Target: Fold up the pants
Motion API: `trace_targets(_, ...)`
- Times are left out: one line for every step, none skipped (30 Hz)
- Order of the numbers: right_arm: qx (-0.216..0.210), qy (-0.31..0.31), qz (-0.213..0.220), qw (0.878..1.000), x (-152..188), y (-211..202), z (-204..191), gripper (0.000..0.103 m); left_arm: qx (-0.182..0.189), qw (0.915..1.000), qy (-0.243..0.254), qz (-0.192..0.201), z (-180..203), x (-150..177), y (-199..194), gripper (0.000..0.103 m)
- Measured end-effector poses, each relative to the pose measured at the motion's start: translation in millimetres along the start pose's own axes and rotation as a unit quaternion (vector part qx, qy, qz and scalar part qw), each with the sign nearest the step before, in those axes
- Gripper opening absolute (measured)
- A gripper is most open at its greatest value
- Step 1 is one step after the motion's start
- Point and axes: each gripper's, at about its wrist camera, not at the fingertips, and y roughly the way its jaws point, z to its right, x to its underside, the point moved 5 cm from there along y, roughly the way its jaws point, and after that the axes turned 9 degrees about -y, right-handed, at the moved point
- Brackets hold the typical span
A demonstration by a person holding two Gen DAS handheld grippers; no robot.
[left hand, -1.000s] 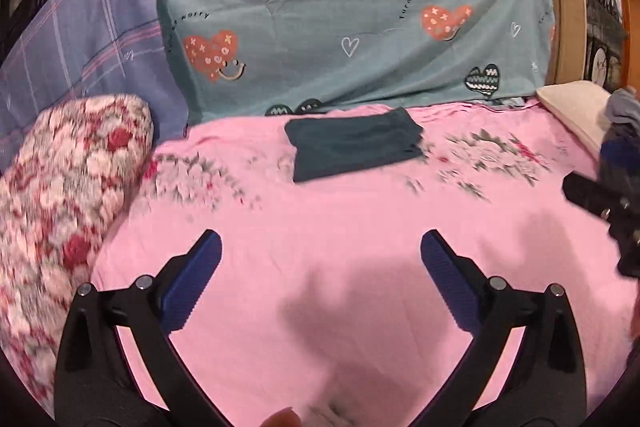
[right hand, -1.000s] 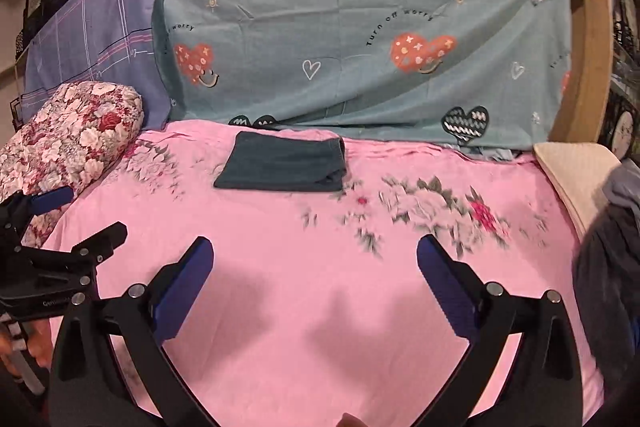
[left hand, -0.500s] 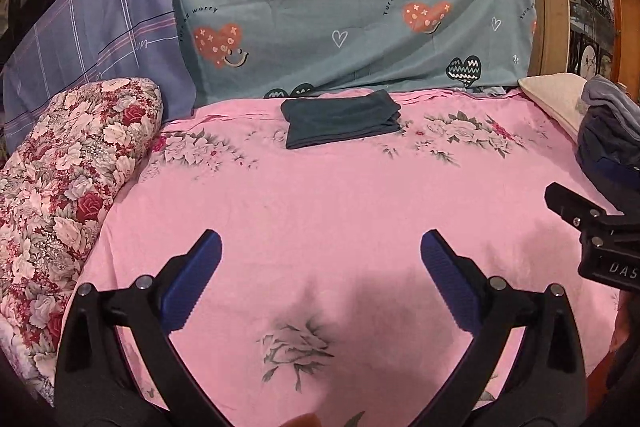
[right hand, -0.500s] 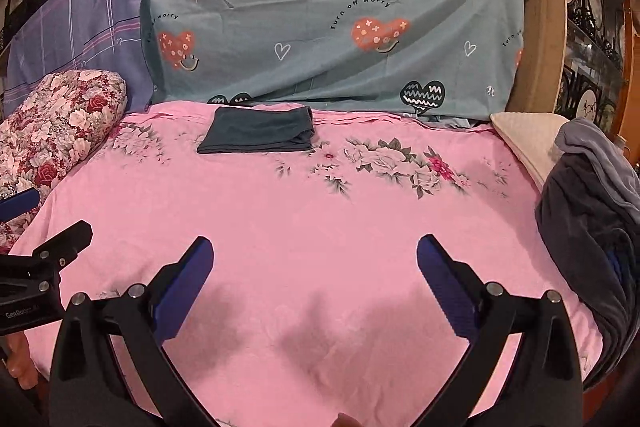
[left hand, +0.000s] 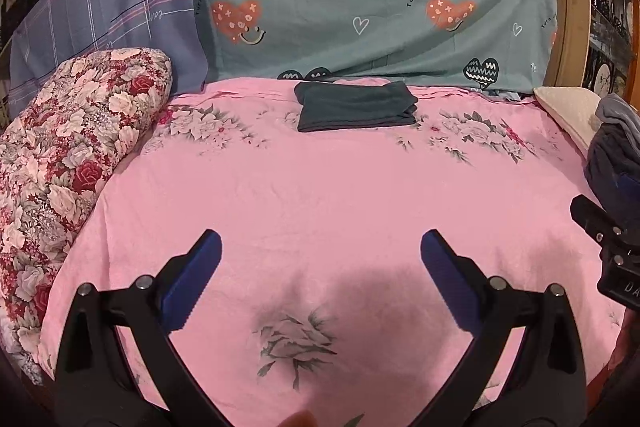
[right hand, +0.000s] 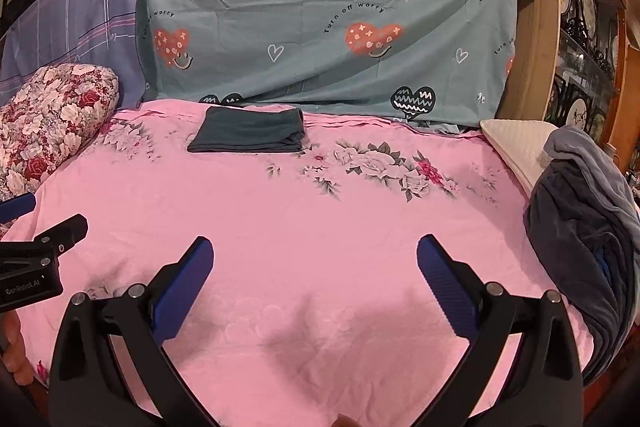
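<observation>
Both tools, left (left hand: 320,251) and right (right hand: 314,257), gape empty; backdrop sheet (right hand: 320,7) reads "Turn off worry"; folded pants (right hand: 248,135) beneath

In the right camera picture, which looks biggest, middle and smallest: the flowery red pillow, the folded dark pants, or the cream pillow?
Biggest to smallest, as they look:
1. flowery red pillow, though the picture edge cuts it off
2. folded dark pants
3. cream pillow, partly hidden by the grey clothes pile, so unsure

Both wrist cams look fwd over the pink bedsheet (left hand: 320,195) toward the teal heart sheet (right hand: 320,27); left claw (left hand: 320,251) sits left of right claw (right hand: 314,255), shared view.
</observation>
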Motion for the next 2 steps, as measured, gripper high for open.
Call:
trace_targets(0.0,0.0,-0.001,1.0,0.6,1.2,0.1,0.102,-0.002,1.0,0.002,0.001,0.3,0.4,0.5,0.101)
trace_targets(0.0,0.001,-0.002,1.0,1.2,2.1,0.5,0.102,-0.003,1.0,0.005,0.001,0.5,0.9,1.0,0.101)
